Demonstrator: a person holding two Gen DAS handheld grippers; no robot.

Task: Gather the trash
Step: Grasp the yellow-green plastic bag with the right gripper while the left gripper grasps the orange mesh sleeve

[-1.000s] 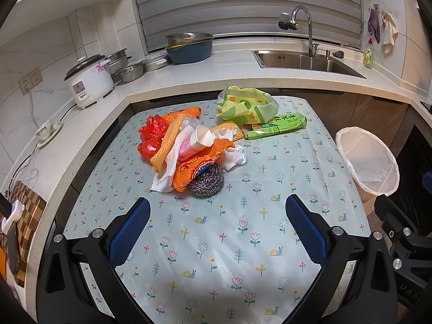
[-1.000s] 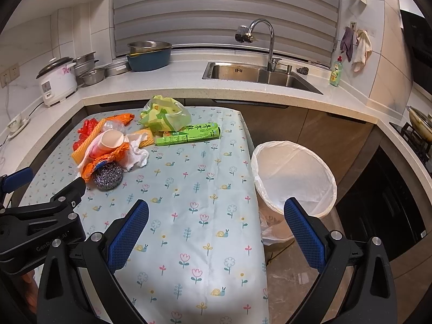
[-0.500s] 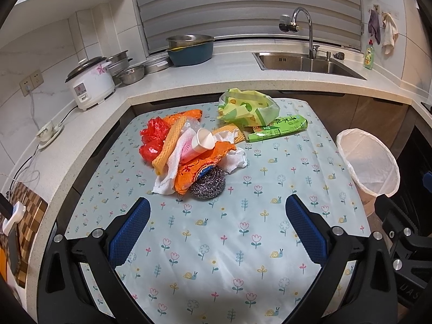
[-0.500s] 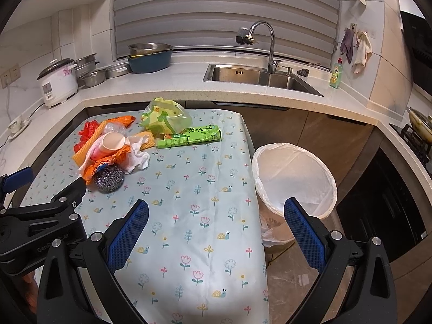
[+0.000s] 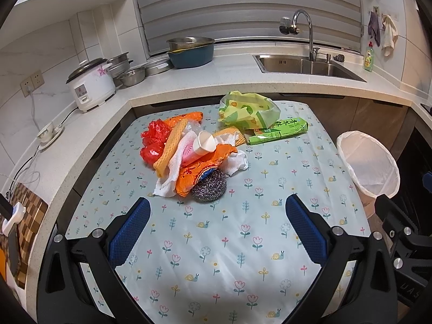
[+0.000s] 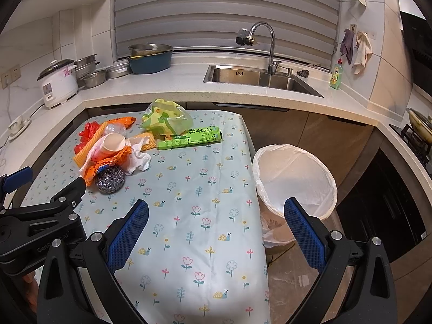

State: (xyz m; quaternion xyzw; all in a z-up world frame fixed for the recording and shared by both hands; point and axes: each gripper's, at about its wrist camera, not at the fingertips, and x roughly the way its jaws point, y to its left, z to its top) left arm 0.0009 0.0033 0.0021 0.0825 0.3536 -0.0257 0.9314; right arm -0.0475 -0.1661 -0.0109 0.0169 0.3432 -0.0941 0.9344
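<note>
A trash pile lies on the far left of the flowered tablecloth (image 5: pixel 216 259): a steel scourer (image 5: pixel 209 187), an orange wrapper (image 5: pixel 198 168), a paper cup (image 5: pixel 205 144), white tissue (image 5: pixel 239 162) and a red plastic bag (image 5: pixel 151 140). Behind it sit a yellow-green bag (image 5: pixel 244 108) and a green packet (image 5: pixel 278 131). My left gripper (image 5: pixel 216 229) is open, just short of the scourer. My right gripper (image 6: pixel 216 232) is open over the table's right edge, beside the white-lined bin (image 6: pixel 294 178). The scourer (image 6: pixel 110 179) lies to its far left.
The bin (image 5: pixel 368 162) stands on the floor off the table's right side. An L-shaped counter wraps the back and left, with a rice cooker (image 5: pixel 90 83), metal bowls, a blue basin (image 5: pixel 191 54) and a sink (image 6: pixel 256 77). A stove is at the far right.
Both views have crept slightly forward, so the pile sits a little nearer the left gripper. Nothing on the table has moved, and both grippers stay open.
</note>
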